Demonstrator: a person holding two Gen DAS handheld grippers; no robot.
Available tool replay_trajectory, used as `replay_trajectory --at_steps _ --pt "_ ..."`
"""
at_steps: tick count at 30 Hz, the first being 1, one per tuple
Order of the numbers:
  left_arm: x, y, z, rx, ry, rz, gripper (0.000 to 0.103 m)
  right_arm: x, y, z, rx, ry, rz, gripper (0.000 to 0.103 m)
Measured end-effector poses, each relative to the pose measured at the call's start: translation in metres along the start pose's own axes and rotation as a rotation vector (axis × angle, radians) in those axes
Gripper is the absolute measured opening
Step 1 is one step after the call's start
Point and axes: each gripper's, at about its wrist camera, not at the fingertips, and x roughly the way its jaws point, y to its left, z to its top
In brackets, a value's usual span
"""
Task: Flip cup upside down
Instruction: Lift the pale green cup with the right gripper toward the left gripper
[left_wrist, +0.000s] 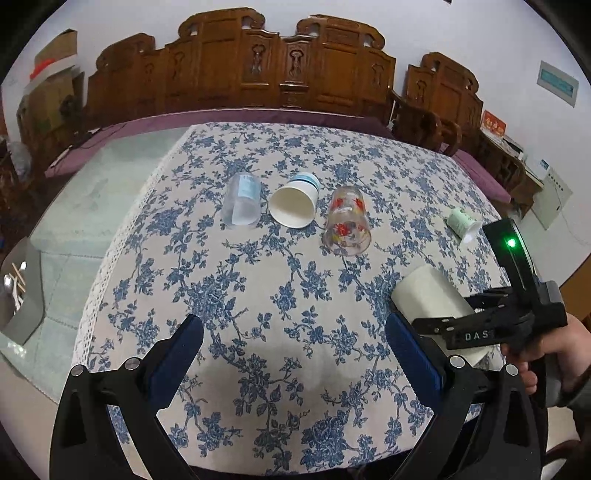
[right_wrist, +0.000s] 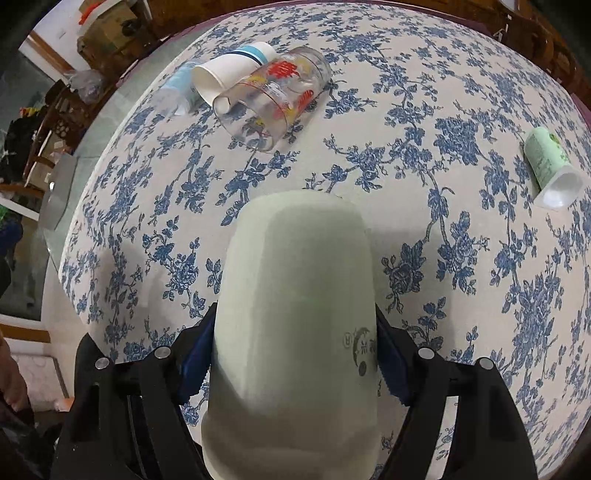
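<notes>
The cup (right_wrist: 295, 314) is a plain, pale grey-white tumbler with a matt surface and a small dark printed mark low on its right side. It is pinched between the blue pads (right_wrist: 194, 365) of the right gripper (right_wrist: 295, 363), whose jaws are closed onto its sides. Its closed base points away from the camera and its wider rim end runs down out of the right wrist view, so the mouth cannot be seen. In the left wrist view the cup (left_wrist: 428, 295) lies tilted above the tablecloth (left_wrist: 258, 295), near the table's right side; its lower end is hidden behind the black body of the right gripper (left_wrist: 454, 325). Whether it touches the cloth cannot be told.

The left gripper (left_wrist: 293, 354) hangs over the cloth with its jaws wide apart and nothing between them.

Farther back, three cups lie on their sides in a row: a clear plastic one (left_wrist: 242, 201), a paper cup (left_wrist: 293, 203) with a blue band, and a glass (left_wrist: 347, 227) with red flowers. A small green pot (left_wrist: 463, 223) lies tipped near the right edge. Carved wooden chairs (left_wrist: 280, 62) stand behind the table.
</notes>
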Motion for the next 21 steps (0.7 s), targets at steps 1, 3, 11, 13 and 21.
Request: replay_trajectory --at_steps 1,3,11,13,21 --pt "0.001 -0.003 0.0 0.004 0.003 0.001 0.095 -0.001 0.001 0.0 -0.003 -0.009 -0.001 0.079" --pt "0.001 -0.008 0.002 0.011 0.006 -0.001 0.095 -0.009 0.002 -0.002 -0.005 -0.048 0.015 0.079" --pt "0.012 -0.042 0.018 0.039 0.035 -0.022 0.095 -0.075 -0.011 -0.039 -0.043 -0.283 -0.043 0.088" --pt "0.019 -0.056 0.022 0.054 0.049 -0.025 0.095 -0.09 -0.023 -0.058 -0.032 -0.348 -0.071 0.089" --pt "0.06 -0.112 0.031 0.075 0.15 -0.06 0.089 -0.11 -0.065 -0.097 0.002 -0.447 -0.149 0.098"
